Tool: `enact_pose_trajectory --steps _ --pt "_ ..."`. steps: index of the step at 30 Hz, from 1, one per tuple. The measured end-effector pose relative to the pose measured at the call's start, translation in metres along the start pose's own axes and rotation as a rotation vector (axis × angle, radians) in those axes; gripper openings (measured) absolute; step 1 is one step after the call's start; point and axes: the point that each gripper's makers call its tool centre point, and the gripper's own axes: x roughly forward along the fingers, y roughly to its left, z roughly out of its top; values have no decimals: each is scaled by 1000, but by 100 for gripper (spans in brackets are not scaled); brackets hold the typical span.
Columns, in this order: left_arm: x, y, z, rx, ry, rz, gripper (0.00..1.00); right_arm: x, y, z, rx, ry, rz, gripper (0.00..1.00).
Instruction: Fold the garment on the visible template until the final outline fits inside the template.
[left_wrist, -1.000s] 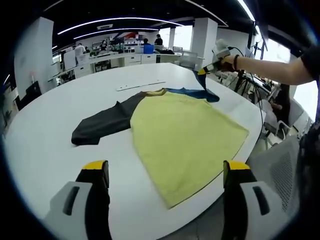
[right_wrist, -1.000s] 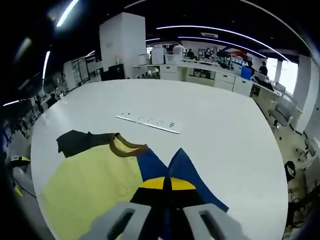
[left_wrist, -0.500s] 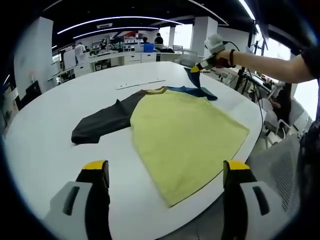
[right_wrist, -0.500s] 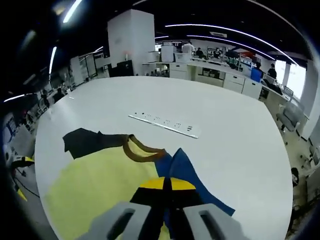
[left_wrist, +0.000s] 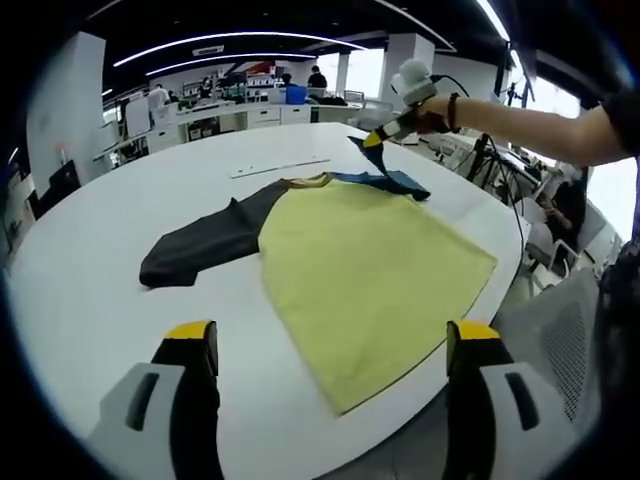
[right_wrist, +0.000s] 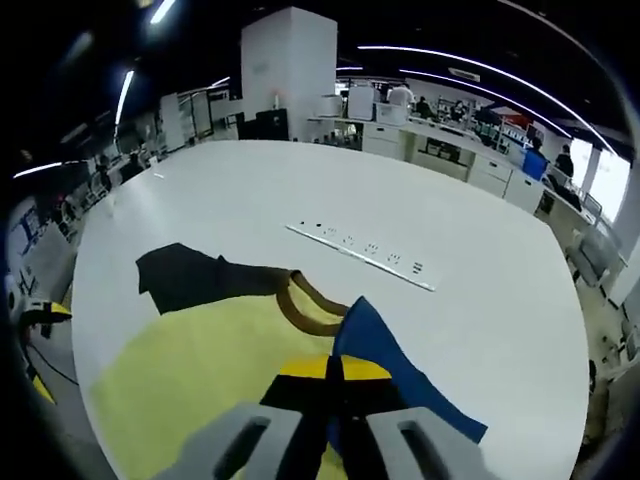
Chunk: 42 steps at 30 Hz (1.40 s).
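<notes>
- My right tongs (right_wrist: 333, 368) are pinched tight on the blue sleeve (right_wrist: 385, 370) of the garment, the yellow tips pressed together with the cloth between them.
- In the left gripper view the same right tongs (left_wrist: 372, 141) appear at the far side of the table, held by my hand (left_wrist: 428, 118), with the blue sleeve (left_wrist: 385, 177) lifted off the surface at its end and trailing down to the shirt.
- My left tongs (left_wrist: 330, 345) stand wide apart, holding nothing, poised above the near edge of the table and short of the shirt's hem.
- The garment (left_wrist: 365, 270) lies spread flat on the white table (left_wrist: 80, 300): a yellow-green body, a brown collar (right_wrist: 305, 310), and a dark grey sleeve (left_wrist: 200, 250) stretched out flat to the side away from the blue one.
- In the left gripper view the shirt's hem corner reaches close to the table's near edge.
- Beyond the collar, apart from the shirt, a long white power strip (right_wrist: 360, 258) lies flat on the table.
- I cannot make out any template outline on the table.
- Behind the table is an open office with white desks (right_wrist: 440, 150), a white pillar (right_wrist: 285, 70) and people standing in the distance.
</notes>
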Motion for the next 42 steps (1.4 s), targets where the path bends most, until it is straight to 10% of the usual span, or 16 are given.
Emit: enact_pose_trajectory --steps 42 --pt "-3 8 -11 -17 15 8 92 38 106 38 -28 -41 171 0"
